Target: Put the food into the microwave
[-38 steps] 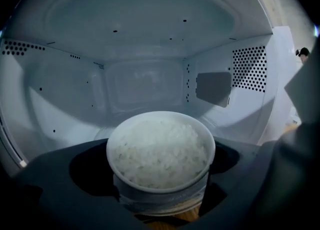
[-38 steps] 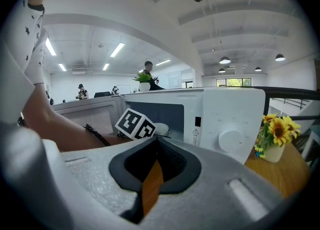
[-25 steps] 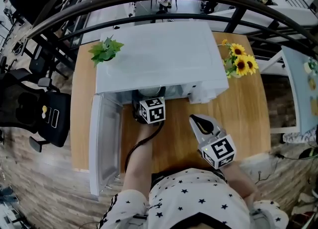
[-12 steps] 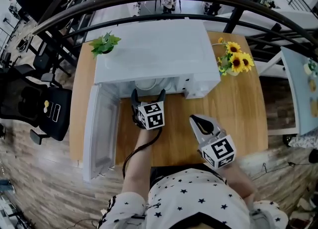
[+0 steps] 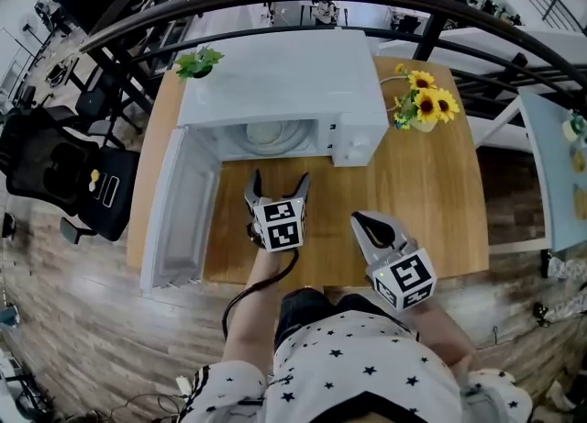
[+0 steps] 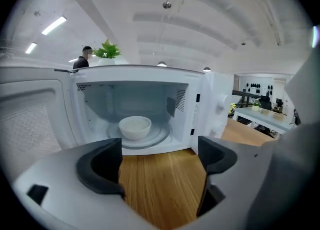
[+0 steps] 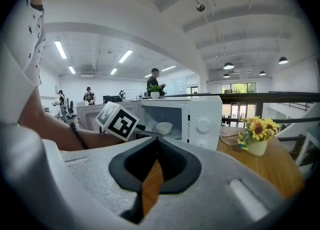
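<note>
Food: a white bowl sits on the turntable inside the microwave, roughly centred in the cavity. What it holds cannot be seen.
Left gripper: the left gripper hovers over the table just outside the cavity mouth. Its jaws are wide apart, with only bare wood between them.
Right gripper: the right gripper hangs nearer the person, at about 4 o'clock from the left one, with its jaws closed together on nothing.
Bowl from gripper: straight ahead at 12 o'clock from the left gripper, apart from it, past the cavity sill.
Door: the door stands fully open, hinged at the microwave's left front edge. In the head view its long axis runs from 12 to 6 o'clock, and it lies at 9 o'clock from the left gripper.
Nearer hand: the left. The door is near it, while the right gripper is well apart, with the left arm between.
Stage: the placing looks done, and probably only the door is left to shut.
Next move's need: the door's free edge would swing about the hinge from 6 round to 3 o'clock. The left gripper stands in that sweep, so it would likely have to get behind the panel first.
</note>
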`<state>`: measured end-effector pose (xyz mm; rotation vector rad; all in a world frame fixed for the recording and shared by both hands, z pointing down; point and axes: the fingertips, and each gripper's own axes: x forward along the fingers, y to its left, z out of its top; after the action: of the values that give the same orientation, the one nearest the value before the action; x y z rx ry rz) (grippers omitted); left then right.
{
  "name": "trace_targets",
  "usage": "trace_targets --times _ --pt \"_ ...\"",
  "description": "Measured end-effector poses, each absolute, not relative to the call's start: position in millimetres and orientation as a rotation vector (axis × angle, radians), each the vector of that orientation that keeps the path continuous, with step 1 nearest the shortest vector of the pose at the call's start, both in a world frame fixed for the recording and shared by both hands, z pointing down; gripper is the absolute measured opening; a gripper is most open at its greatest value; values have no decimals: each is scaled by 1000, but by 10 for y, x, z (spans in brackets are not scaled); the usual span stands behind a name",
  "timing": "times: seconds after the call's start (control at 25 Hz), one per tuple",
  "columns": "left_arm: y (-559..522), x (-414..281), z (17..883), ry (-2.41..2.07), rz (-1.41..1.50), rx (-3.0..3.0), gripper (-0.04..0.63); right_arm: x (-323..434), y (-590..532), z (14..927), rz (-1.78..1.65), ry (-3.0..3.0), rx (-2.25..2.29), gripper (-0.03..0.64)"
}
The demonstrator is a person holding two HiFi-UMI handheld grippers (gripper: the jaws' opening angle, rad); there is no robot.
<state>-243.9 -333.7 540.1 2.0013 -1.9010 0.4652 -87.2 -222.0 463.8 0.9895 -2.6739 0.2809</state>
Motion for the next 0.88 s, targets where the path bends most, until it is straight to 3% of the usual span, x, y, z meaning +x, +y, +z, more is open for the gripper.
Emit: trace_targets --times 0.44,0.88 --pt "-2435 -2050 4847 -2063 315 1983 214 -489 -1621 4505 230 -2730 969 6" --pt "-1440 -1656 4612 -2106 281 1989 43 -164 -1018 4424 203 -2782 1007 6"
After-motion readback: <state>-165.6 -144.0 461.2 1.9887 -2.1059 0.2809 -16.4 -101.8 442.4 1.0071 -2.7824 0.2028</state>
